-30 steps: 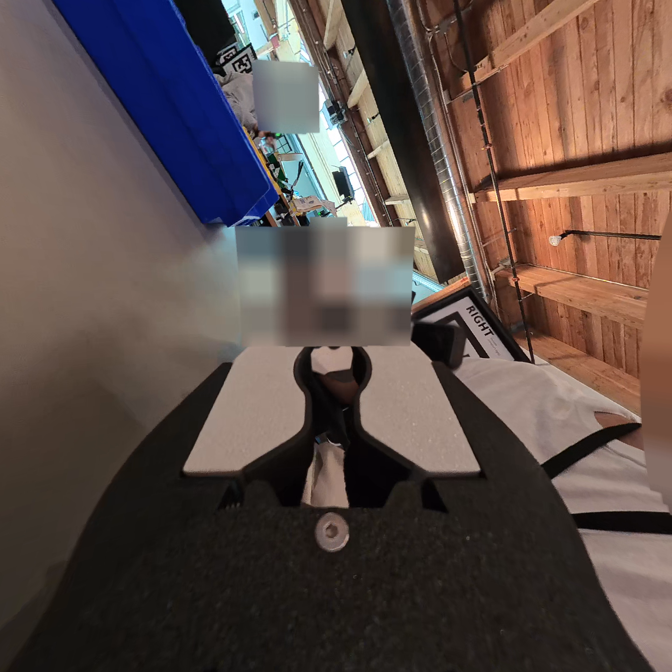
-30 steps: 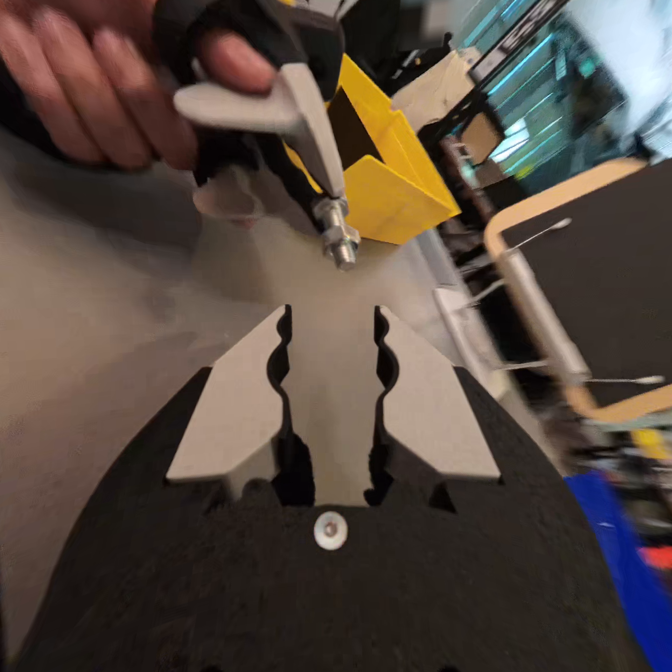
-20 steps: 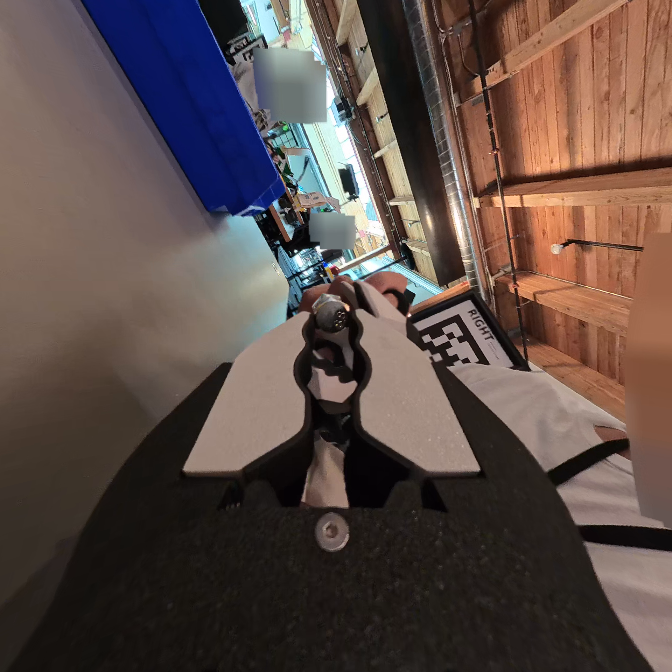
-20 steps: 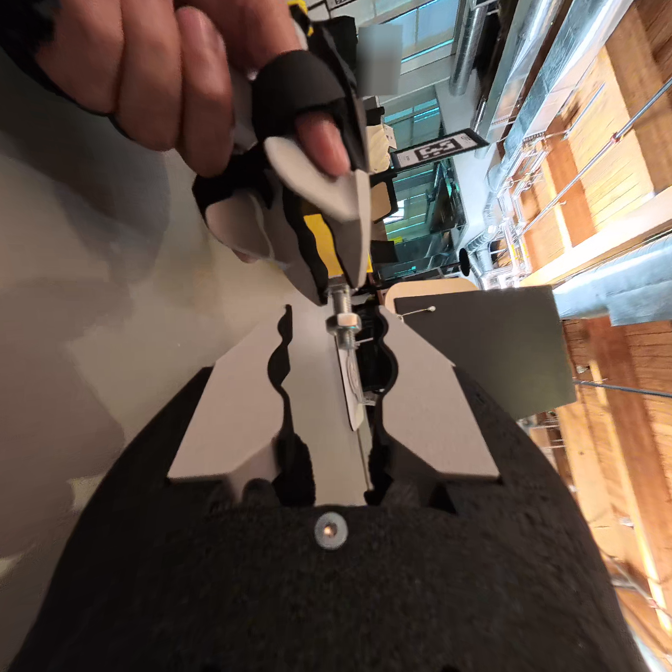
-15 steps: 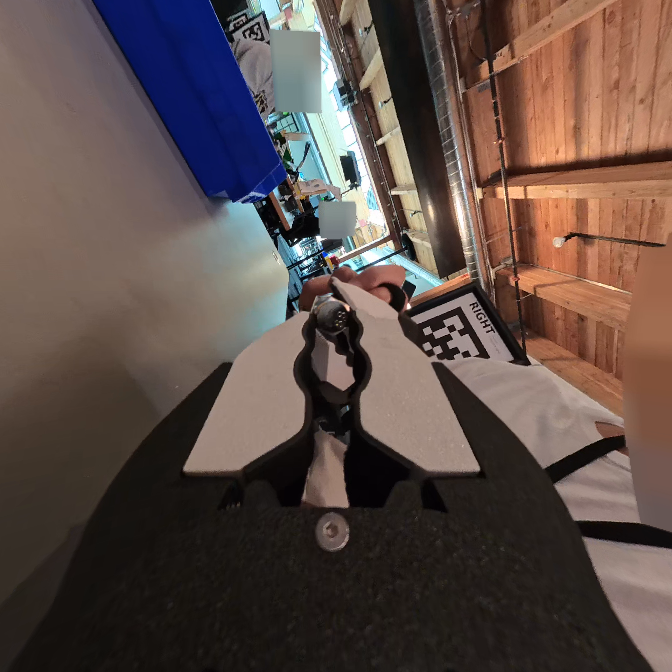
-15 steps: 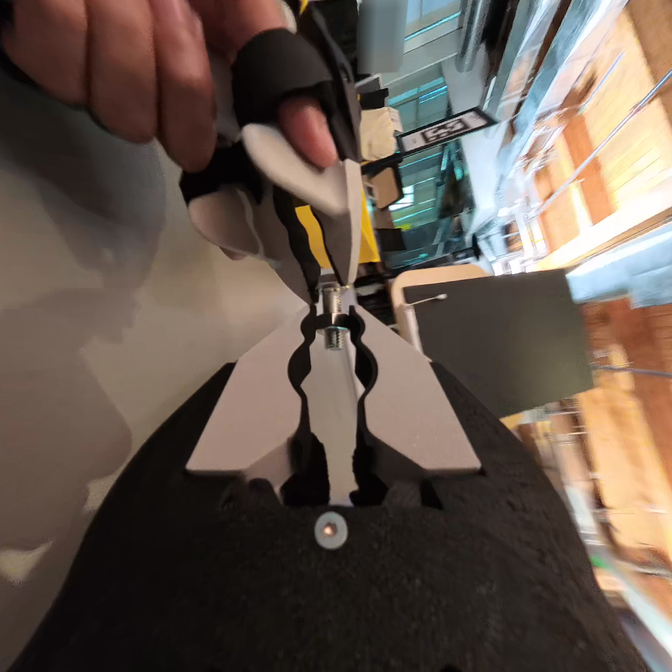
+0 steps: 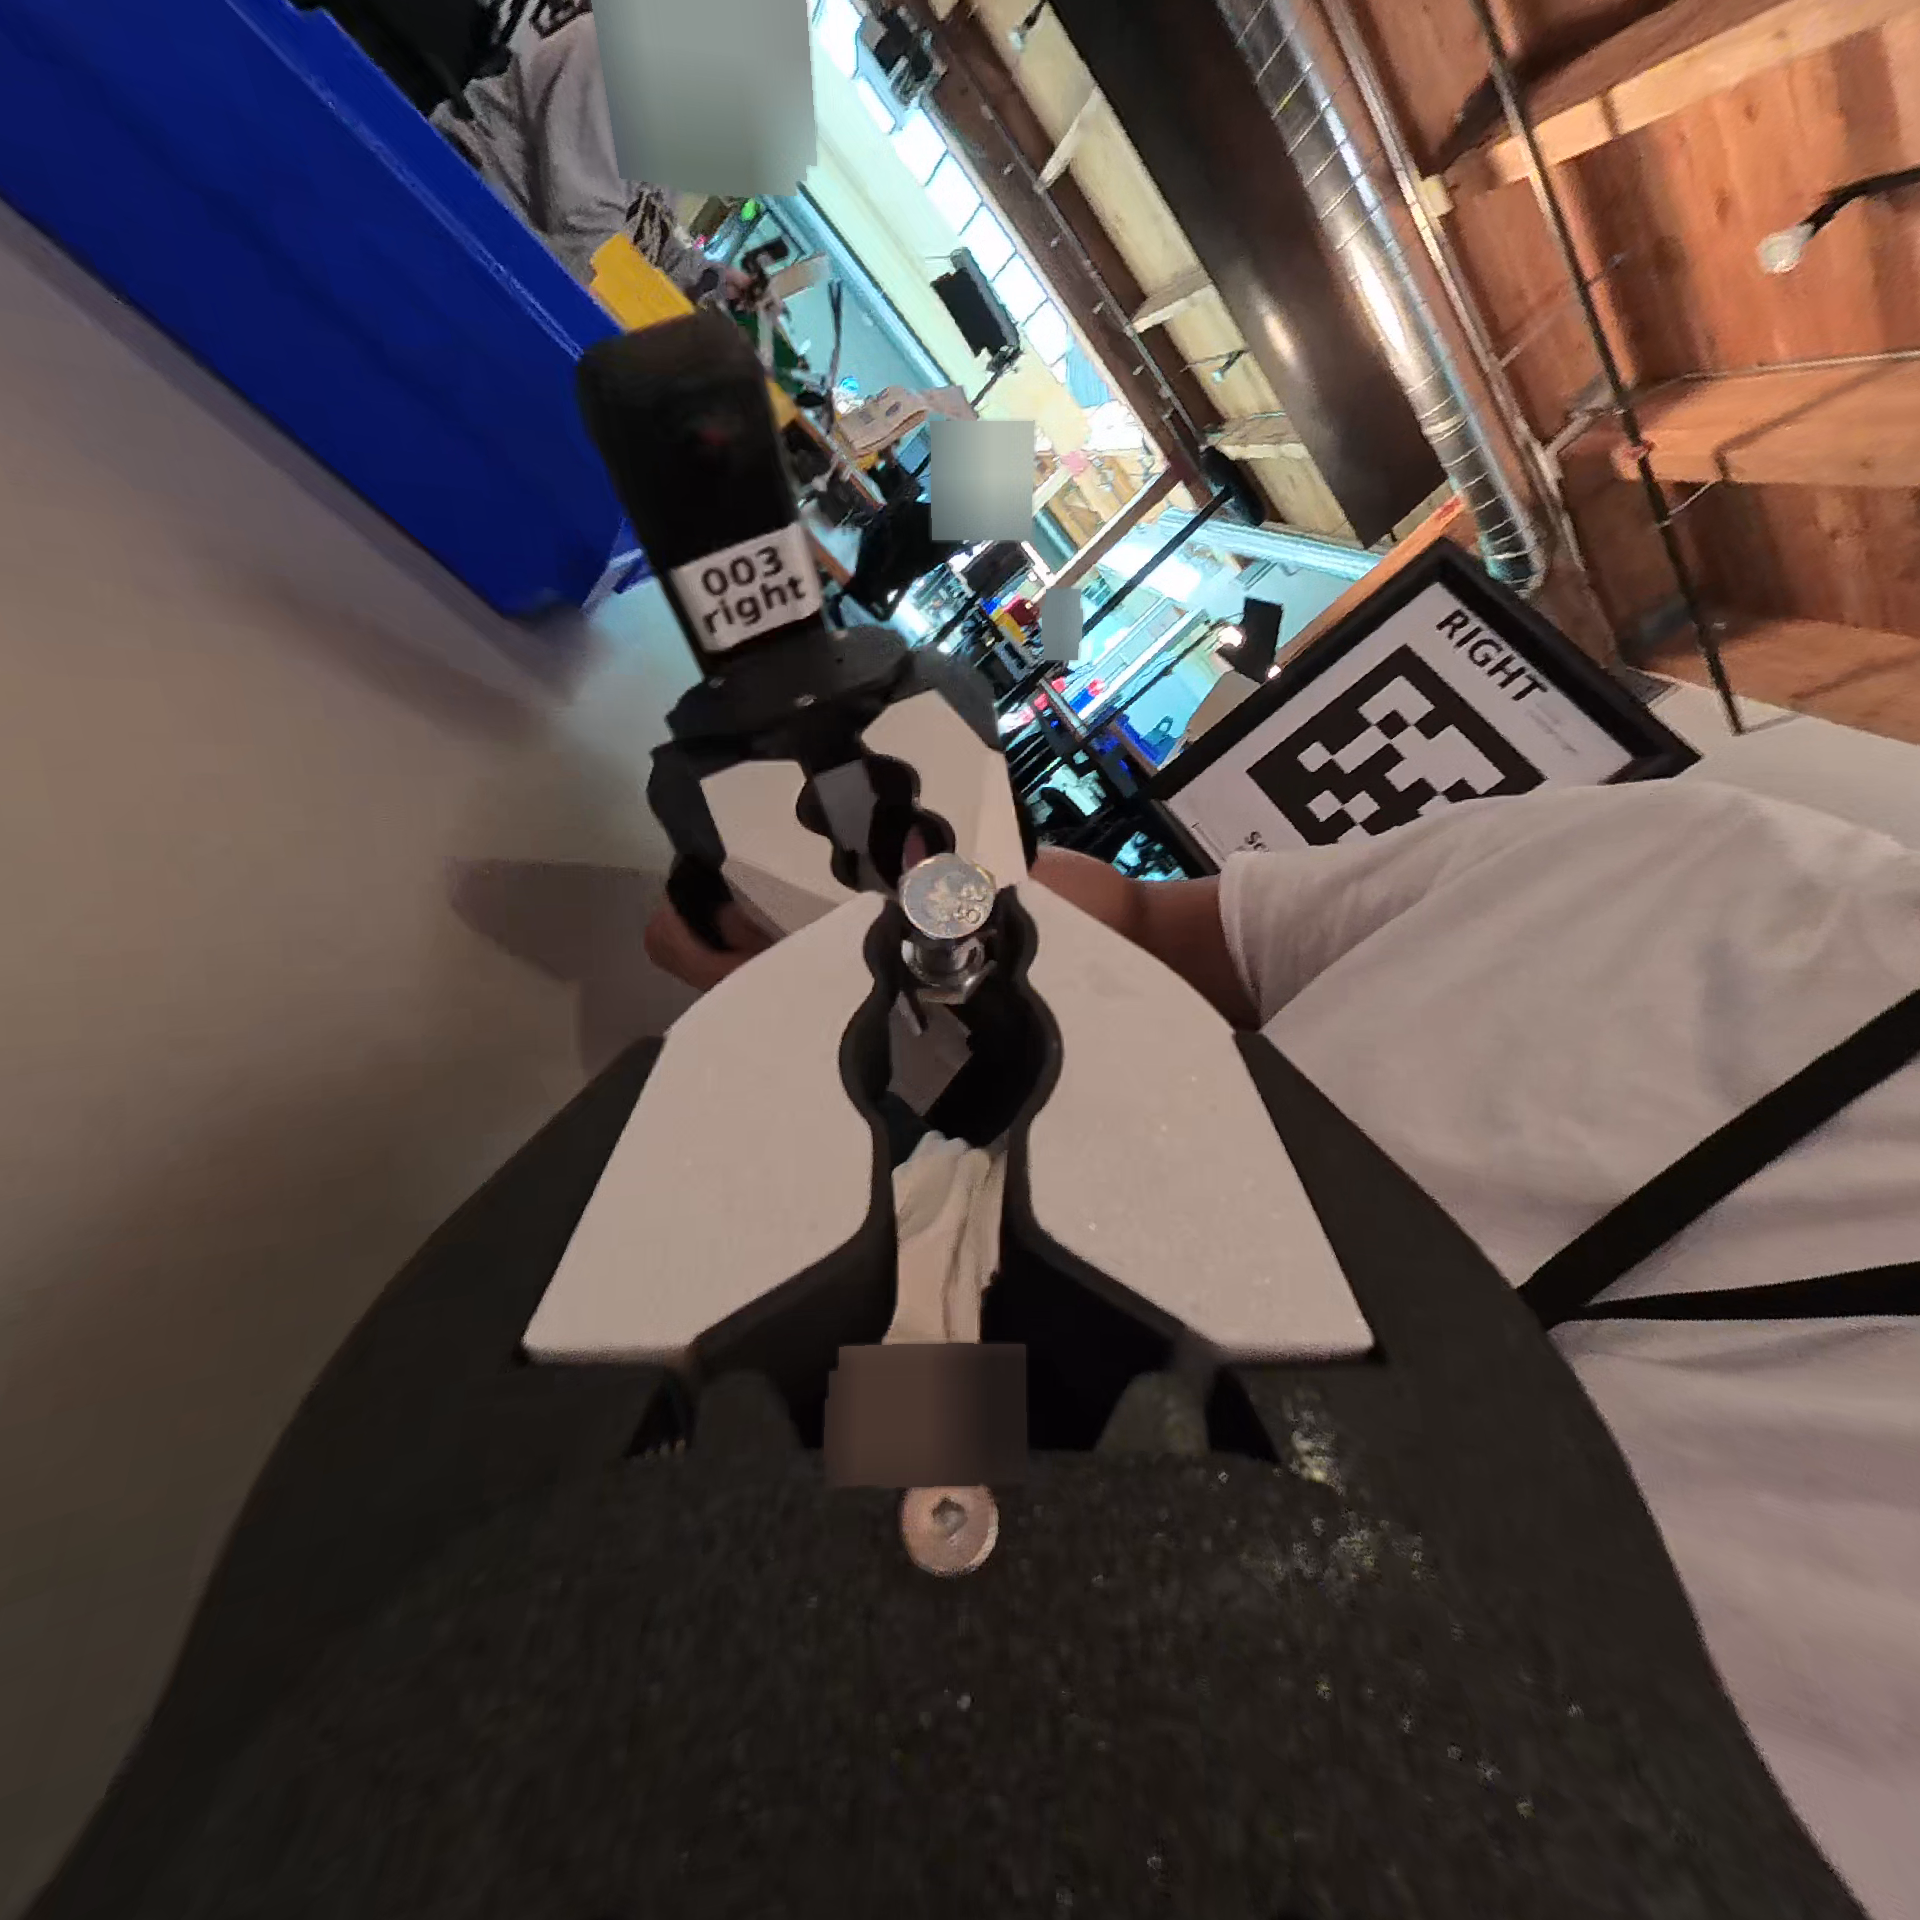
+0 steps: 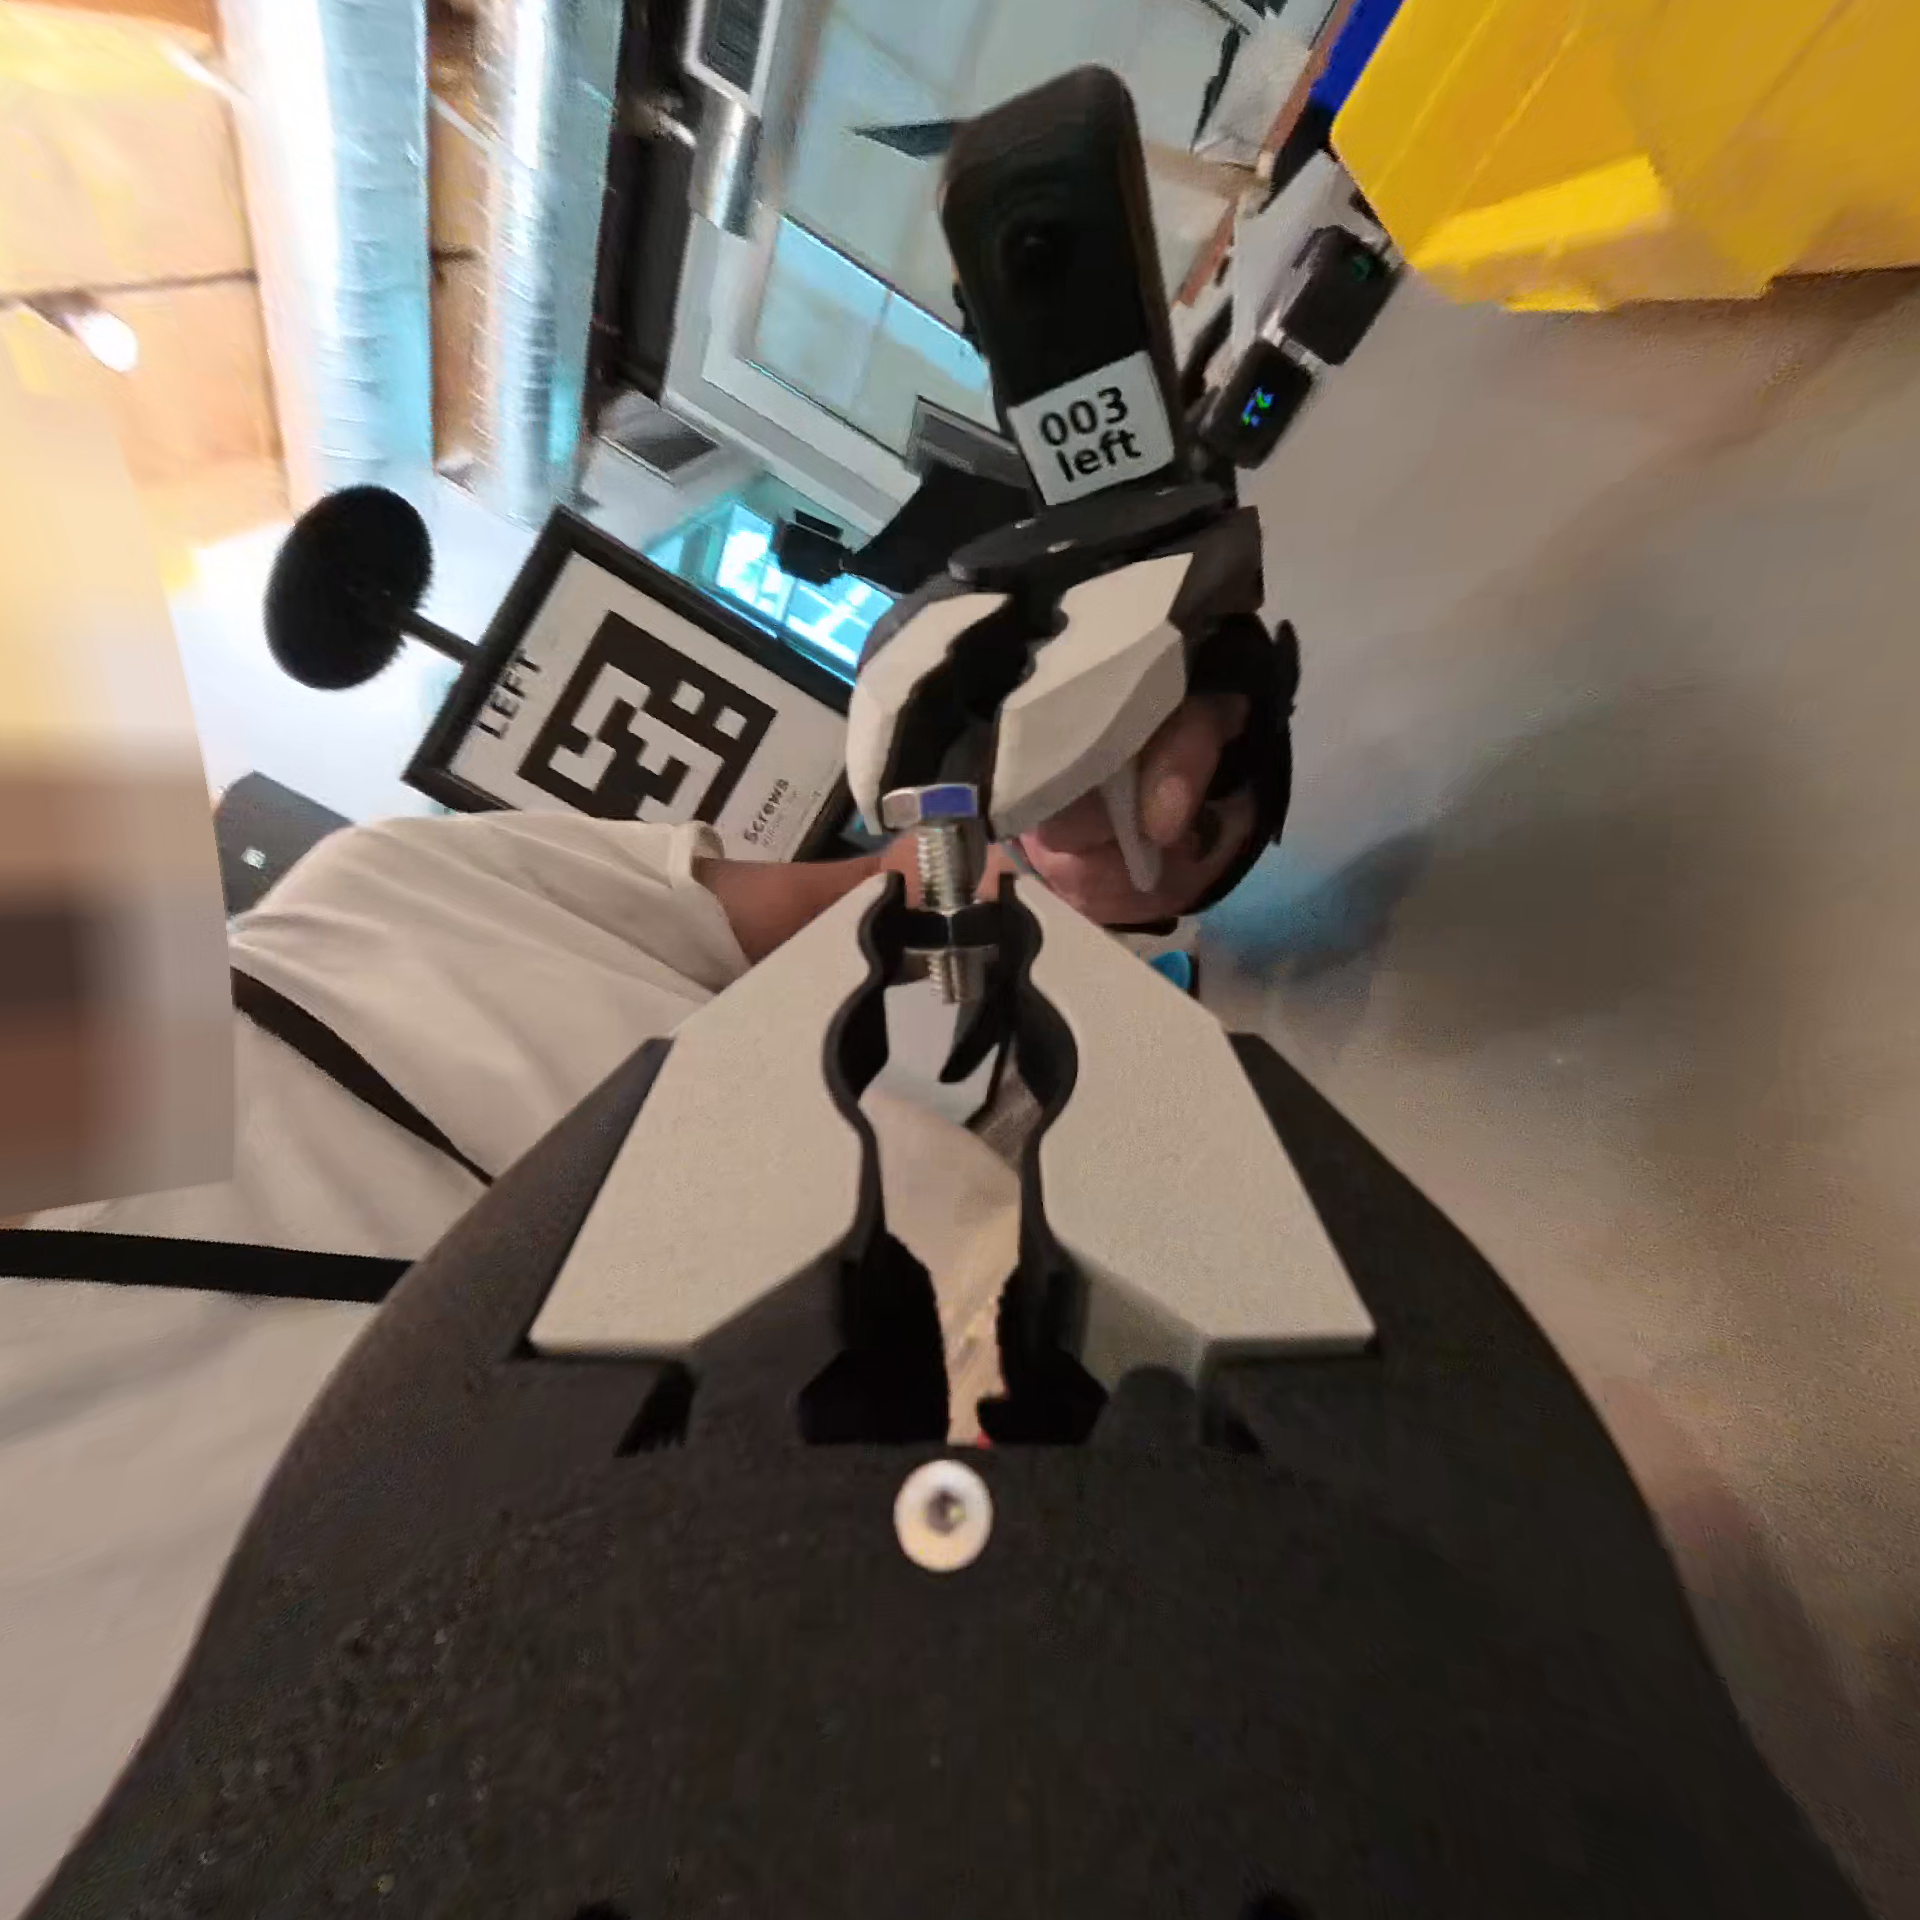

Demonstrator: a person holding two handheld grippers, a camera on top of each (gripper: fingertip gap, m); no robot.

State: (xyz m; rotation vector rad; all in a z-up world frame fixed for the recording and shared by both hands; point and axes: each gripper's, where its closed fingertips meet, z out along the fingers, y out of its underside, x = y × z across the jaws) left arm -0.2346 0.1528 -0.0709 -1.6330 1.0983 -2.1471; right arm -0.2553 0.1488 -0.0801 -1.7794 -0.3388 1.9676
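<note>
A silver bolt (image 7: pixel 945 899) with a nut (image 7: pixel 948 975) on its thread sits between the tips of my left gripper (image 7: pixel 948 935), which is shut on it near the head. The right gripper (image 7: pixel 883 831) meets it from the far side, held by a gloved hand. In the right wrist view my right gripper (image 8: pixel 948 930) is shut on the nut (image 8: pixel 948 928). The bolt's thread and head (image 8: pixel 930 805) stick out beyond its tips toward the left gripper (image 8: pixel 987 748). Both grippers are lifted off the grey table (image 7: pixel 208 987).
A blue bin (image 7: pixel 312 312) stands on the table at the back left, and a yellow bin (image 8: pixel 1621 135) in the right wrist view. The person's white shirt (image 7: pixel 1558 1039) and two framed marker boards (image 7: pixel 1403 748) (image 8: pixel 623 717) are close behind the grippers.
My right gripper was open and apart from the bolt; it has come up to the bolt end and shut on the nut. Both grippers have tilted. The left kept its hold.
</note>
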